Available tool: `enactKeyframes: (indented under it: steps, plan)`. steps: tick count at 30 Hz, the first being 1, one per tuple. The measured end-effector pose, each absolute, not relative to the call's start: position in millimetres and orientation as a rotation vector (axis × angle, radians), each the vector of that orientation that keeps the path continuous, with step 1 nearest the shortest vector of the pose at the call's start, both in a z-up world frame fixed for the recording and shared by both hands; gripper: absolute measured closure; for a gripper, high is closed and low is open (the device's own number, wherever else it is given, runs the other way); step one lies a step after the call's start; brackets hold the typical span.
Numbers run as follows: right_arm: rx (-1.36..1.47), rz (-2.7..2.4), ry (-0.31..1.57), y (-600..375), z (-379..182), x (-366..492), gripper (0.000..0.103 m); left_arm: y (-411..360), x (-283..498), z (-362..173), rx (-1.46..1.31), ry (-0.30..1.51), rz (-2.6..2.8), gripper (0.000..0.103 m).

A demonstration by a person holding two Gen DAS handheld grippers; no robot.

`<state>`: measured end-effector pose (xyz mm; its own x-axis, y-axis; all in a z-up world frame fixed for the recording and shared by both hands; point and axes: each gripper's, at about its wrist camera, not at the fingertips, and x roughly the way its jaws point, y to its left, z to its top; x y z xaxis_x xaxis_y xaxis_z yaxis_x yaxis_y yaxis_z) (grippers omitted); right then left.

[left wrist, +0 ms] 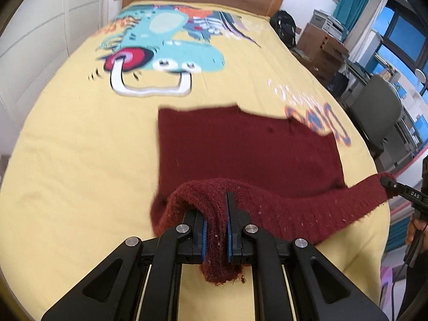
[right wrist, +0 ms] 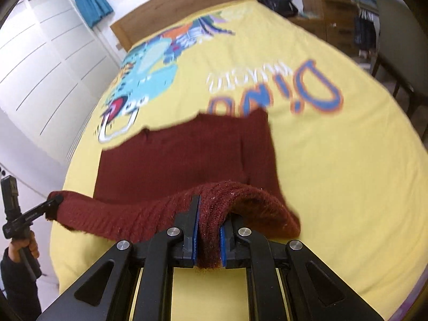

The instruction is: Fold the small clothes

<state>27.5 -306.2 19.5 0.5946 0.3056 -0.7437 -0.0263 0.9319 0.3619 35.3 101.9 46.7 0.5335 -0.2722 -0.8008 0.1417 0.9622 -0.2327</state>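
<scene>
Lifting the near edge of the red sweater [left wrist: 240, 147] is the step in hand, as I judge it. It looks like the start of a fold, with the near part about to go over the far part.

The left gripper [left wrist: 216, 224] is closed tight on one near corner of the sweater. A thick bunch of wool sits between its blue pads [left wrist: 203, 236], and a bit hangs out below. The right gripper [right wrist: 208, 236] is closed tight on the other near corner in the same way. The held edge hangs like a soft bridge from one gripper to the other.

The rest of the sweater lies flat on the yellow bed cover [left wrist: 80, 160], just past both grippers. Its far edge rests near the blue letters [right wrist: 307, 91] and the cartoon dinosaur [left wrist: 165, 45] on the cover.

Next, I think both grippers need to carry the held edge forward, over the flat part. They should go together, at the same height, so the edge stays straight. Then they need to set it down near the far edge and let go. If one side goes faster, the fold may come out crooked.
</scene>
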Motion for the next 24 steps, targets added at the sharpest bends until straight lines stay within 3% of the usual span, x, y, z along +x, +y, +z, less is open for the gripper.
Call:
enactKeyframes:
  steps: [8,18,23,24]
  plan:
    - [0.275,0.153,0.915,-301,32,112,0.092,108,112,44,-0.109,0.974,-0.204,0.095]
    - [0.199,0.055,1.091,-290,-42,175,0.092,92,164,-24,0.009,1.083,-0.106,0.093]
    - [0.176,0.0,1.118,-286,-59,179,0.084,88,170,-44,0.042,1.104,-0.058,0.091]
    - [0.164,-0.019,1.109,-286,-58,179,0.072,87,171,-46,0.05,1.108,-0.049,0.087]
